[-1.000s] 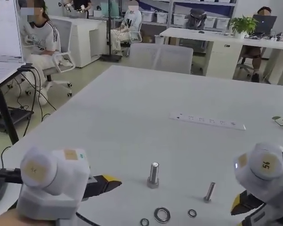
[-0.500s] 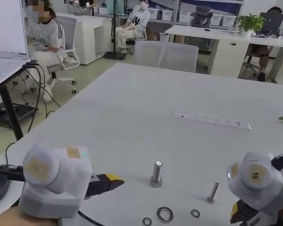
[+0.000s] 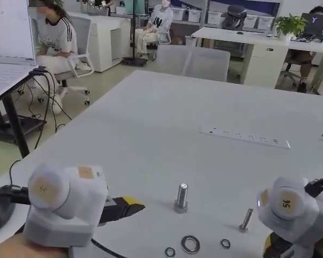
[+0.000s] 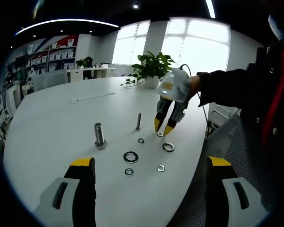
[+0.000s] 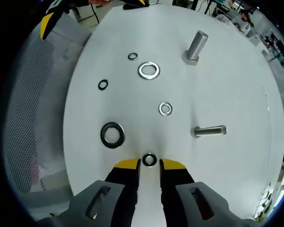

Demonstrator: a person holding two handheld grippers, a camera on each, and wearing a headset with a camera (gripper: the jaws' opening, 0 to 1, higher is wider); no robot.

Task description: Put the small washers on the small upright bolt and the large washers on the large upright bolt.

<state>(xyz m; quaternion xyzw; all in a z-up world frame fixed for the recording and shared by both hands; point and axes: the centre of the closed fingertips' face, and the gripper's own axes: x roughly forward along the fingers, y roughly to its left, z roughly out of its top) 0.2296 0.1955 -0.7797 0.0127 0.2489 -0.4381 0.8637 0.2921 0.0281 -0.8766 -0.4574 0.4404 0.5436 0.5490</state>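
Note:
The large bolt (image 3: 181,197) (image 4: 100,135) (image 5: 195,47) stands upright on the white table (image 3: 167,134). The small bolt (image 3: 246,219) (image 5: 209,131) stands to its right. Large washers (image 5: 148,70) (image 5: 112,134) and several small washers (image 5: 165,109) lie flat in front of the bolts. My right gripper (image 5: 150,166) (image 4: 163,130) (image 3: 269,247) is down at the table, narrowly open, with a small washer (image 5: 149,159) lying between its tips. My left gripper (image 4: 150,163) (image 3: 126,207) hovers wide open with nothing in it, left of the bolts.
A white power strip (image 3: 245,137) lies further back on the table. Beyond the far edge stands a grey chair (image 3: 191,62), with people seated at other desks. A black cable (image 3: 2,193) runs off the near left corner.
The right gripper has come down and slightly left toward the washers at the near edge. The left gripper has barely moved. The head camera has tilted a little.

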